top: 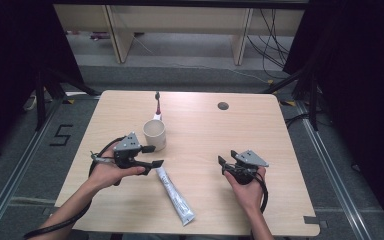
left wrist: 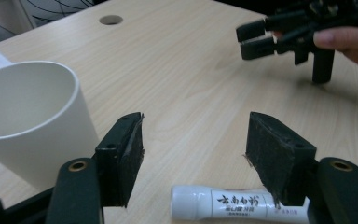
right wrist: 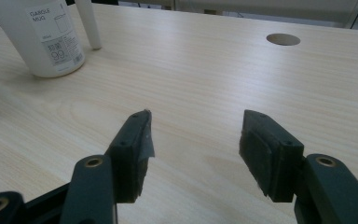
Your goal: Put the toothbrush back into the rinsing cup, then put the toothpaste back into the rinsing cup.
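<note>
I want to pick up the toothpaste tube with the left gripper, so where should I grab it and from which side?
Probably come from above and close the left gripper across the round body of the toothpaste tube near its cap end. It lies flat on the table, and that end sits just under the open jaws.

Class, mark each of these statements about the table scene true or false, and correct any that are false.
1. The left claw is open, with the toothpaste tube lying on the table just below it. True.
2. The white mug lies on its side. False: it stands upright, mouth up.
3. The right claw is shut on the toothbrush. False: it is open and holds nothing; the toothbrush lies beyond the mug.
4. The table has a round hole near its far edge. True.
5. The toothpaste tube stands inside the mug. False: it lies flat on the table, nearer the person than the mug.
</note>
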Tool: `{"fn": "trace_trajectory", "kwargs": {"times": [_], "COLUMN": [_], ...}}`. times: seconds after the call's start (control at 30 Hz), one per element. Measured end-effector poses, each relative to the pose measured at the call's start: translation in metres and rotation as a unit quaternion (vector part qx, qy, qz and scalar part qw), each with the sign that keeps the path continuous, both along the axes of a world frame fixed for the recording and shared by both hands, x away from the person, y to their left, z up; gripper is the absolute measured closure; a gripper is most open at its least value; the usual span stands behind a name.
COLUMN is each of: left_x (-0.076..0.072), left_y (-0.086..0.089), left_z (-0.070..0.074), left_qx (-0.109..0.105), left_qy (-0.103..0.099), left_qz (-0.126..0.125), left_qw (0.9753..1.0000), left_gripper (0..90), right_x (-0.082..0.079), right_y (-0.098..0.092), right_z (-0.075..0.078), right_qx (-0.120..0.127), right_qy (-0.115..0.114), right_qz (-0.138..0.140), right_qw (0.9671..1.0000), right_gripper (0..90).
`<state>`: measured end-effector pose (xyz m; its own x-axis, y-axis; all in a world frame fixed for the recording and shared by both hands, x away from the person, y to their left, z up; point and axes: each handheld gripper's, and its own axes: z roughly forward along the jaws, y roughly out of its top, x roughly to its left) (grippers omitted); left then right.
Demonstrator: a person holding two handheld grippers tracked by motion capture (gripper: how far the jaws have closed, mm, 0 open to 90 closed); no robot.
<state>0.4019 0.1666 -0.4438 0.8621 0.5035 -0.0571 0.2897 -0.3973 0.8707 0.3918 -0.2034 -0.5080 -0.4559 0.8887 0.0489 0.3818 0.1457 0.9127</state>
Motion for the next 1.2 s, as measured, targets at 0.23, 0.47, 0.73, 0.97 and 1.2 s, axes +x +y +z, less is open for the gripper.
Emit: {"fn": "trace_trajectory", "kwargs": {"times": [0.23, 0.47, 0.73, 0.97, 1.2], "left_x": [-0.005, -0.005, -0.006, -0.006, -0.002], "left_y": [-0.012, -0.012, -0.013, -0.018, -0.023], "left_z": [-0.008, -0.013, -0.014, -0.015, -0.014], "left_qx": [0.026, 0.035, 0.04, 0.052, 0.067], "left_qy": [-0.004, 0.002, 0.0, 0.0, -0.005], "left_qz": [-0.048, -0.064, -0.062, -0.074, -0.077], "left_qw": [0.9985, 0.9973, 0.9972, 0.9959, 0.9948], "left_gripper": [36.5, 36.4, 36.3, 35.8, 35.7], "right_x": [-0.003, -0.004, -0.003, 0.001, 0.003], "right_y": [-0.002, 0.0, -0.001, 0.0, 0.0], "right_z": [0.0, -0.001, 0.001, 0.001, 0.004], "right_qx": [0.016, 0.017, 0.015, 0.019, 0.012], "right_qy": [0.012, 0.015, 0.018, 0.018, 0.016], "right_qz": [0.001, -0.007, -0.009, 0.001, 0.005], "right_qw": [0.9998, 0.9997, 0.9997, 0.9997, 0.9998], "right_gripper": [43.9, 43.9, 44.0, 43.7, 43.5]}}
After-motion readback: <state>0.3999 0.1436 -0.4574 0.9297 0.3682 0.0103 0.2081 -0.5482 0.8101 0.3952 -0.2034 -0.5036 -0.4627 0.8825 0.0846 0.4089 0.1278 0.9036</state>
